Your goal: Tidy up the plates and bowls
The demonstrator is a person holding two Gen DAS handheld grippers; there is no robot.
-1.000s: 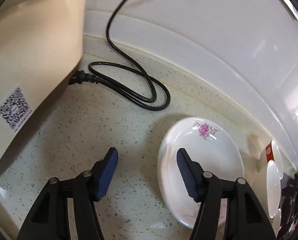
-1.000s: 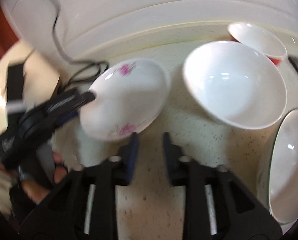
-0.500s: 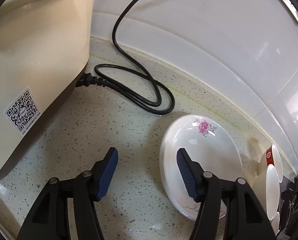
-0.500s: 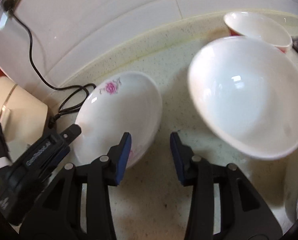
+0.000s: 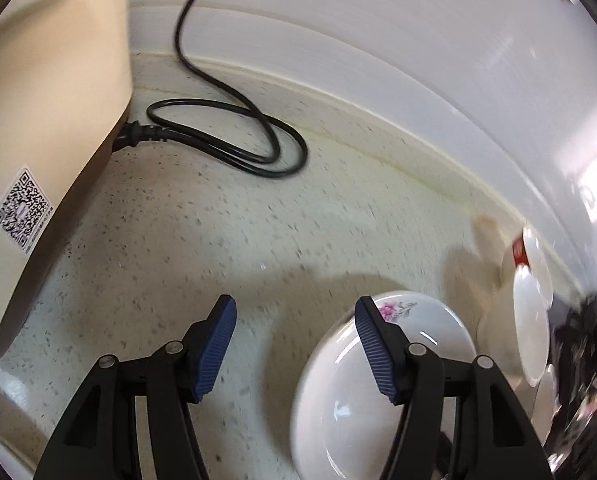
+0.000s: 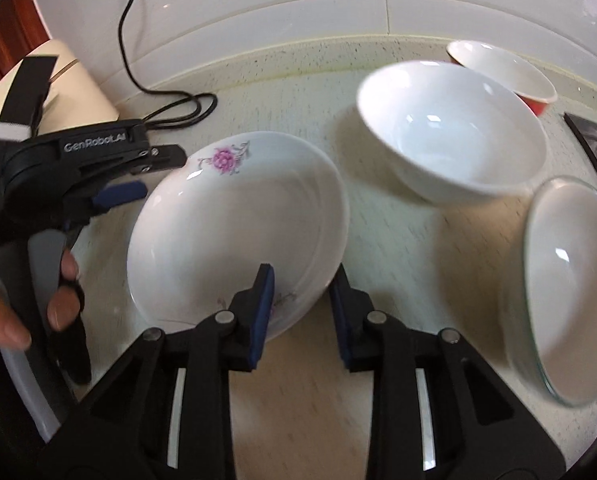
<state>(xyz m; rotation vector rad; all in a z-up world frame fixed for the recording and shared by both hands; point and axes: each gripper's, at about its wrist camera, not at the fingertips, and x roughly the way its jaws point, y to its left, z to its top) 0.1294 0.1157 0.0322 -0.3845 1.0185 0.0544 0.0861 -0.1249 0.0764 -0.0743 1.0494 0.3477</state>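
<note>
Right gripper closing in on the flowered plate's near rim

The right gripper (image 6: 300,312), tilted steeply down at lower centre, is closing its jaws astride the plate (image 6: 234,232) edge, probably to lift it for stacking; the pads do not yet pinch. The left gripper (image 5: 294,348), held by a hand (image 6: 58,300) at the left, hovers half open and empty above the counter (image 5: 218,220), beside the plate

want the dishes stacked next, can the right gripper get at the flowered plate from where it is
Probably yes: the right gripper already has the flowered plate rim between its closing jaws, and nothing lies in between. The left gripper stays off to the side.
</note>
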